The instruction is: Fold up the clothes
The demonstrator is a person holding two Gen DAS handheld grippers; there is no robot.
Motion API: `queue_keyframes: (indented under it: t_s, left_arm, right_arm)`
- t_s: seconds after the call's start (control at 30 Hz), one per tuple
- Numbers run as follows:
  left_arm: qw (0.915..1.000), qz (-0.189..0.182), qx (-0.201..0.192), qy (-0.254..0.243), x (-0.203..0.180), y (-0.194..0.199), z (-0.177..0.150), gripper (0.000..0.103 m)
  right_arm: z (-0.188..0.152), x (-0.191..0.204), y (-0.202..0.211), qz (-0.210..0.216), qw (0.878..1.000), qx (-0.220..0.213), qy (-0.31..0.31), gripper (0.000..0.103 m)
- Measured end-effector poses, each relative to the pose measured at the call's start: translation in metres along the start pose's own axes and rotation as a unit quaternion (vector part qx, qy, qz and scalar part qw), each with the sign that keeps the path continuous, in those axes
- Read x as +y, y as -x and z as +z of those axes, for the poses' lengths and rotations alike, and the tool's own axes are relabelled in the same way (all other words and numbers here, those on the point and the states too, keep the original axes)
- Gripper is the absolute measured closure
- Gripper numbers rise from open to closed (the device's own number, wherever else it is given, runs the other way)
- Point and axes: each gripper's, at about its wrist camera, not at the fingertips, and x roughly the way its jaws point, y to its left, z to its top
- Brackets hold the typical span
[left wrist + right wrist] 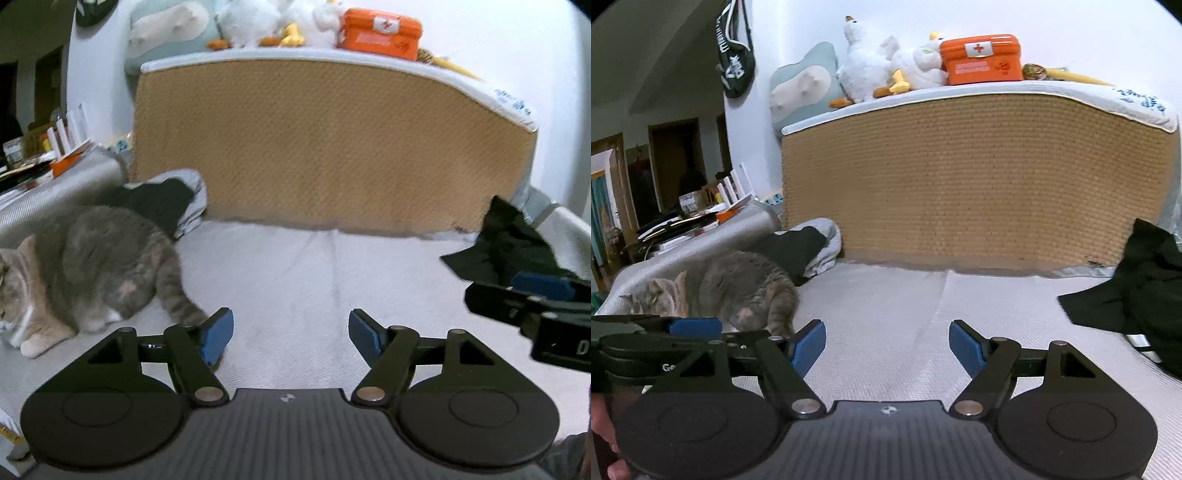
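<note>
Both my left claw (291, 334) and right claw (887, 345) gape empty; I'd reach right for the crumpled black garment (1137, 284), avoiding the grey cat (738, 291)

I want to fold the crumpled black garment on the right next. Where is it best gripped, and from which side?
Probably by the flat flap of the black garment that juts left onto the bare mattress cover. It lies thin and loose there, while the rest is bunched up. The open right gripper could come in low from the left, away from the cat.
</note>
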Motion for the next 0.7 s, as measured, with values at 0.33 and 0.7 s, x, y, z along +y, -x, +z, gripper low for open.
queue_keyframes:
  t_s: [0.33, 0.7]
  left_arm:
    - [0.9993, -0.032, -0.018, -0.011, -0.025, 0.026, 0.007, 0.020]
    - [0.9993, -0.029, -0.025, -0.002, -0.026, 0.044, 0.008, 0.018]
  right_arm:
    - [0.004, -0.011, 0.034, -0.023, 1.000, -0.018, -0.011, 0.026]
    - [-0.001, 0.000, 0.060, -0.030, 0.999, -0.014, -0.029, 0.026]
